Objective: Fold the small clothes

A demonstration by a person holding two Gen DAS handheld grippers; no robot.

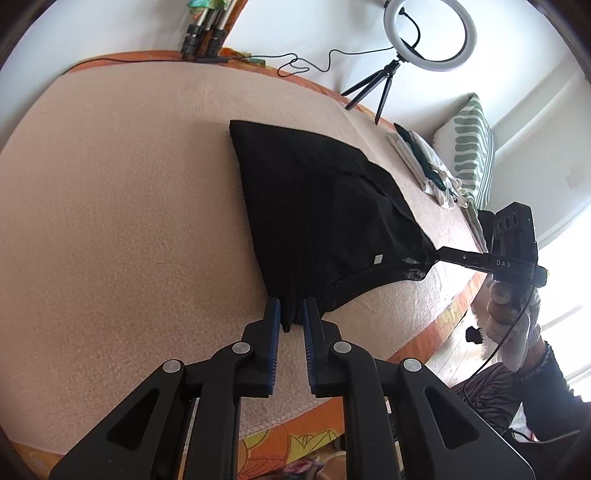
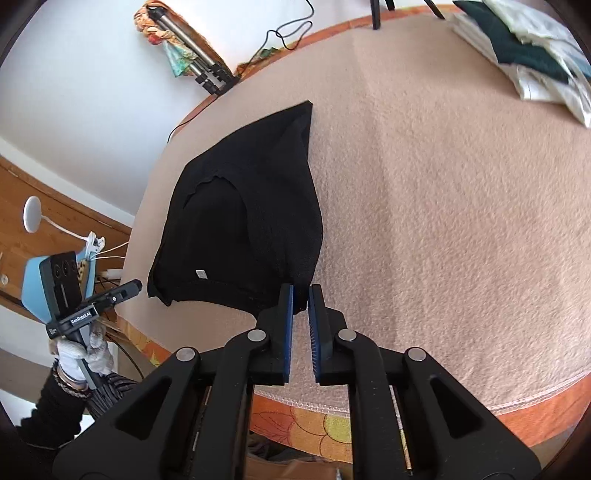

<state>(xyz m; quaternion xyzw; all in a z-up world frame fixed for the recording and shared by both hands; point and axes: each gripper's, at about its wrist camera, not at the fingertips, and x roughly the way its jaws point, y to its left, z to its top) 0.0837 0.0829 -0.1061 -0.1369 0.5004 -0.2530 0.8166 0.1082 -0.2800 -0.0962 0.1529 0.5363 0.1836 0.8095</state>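
Black knit garment (image 1: 317,206) lay on the peach fleece blanket (image 1: 122,192) covering the bed — its near edge lifted. Our left gripper (image 1: 291,314) pinched one near corner between blue pads (image 1: 274,332); our right gripper (image 2: 301,299) pinched the other corner, stretching the hem taut.

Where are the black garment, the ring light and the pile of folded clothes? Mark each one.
black garment (image 1: 314,206): left wrist view, middle of the cloth spread on the blanket.
ring light (image 1: 430,35): left wrist view, left side of the white ring.
pile of folded clothes (image 2: 517,48): right wrist view, dark green piece on the pile.
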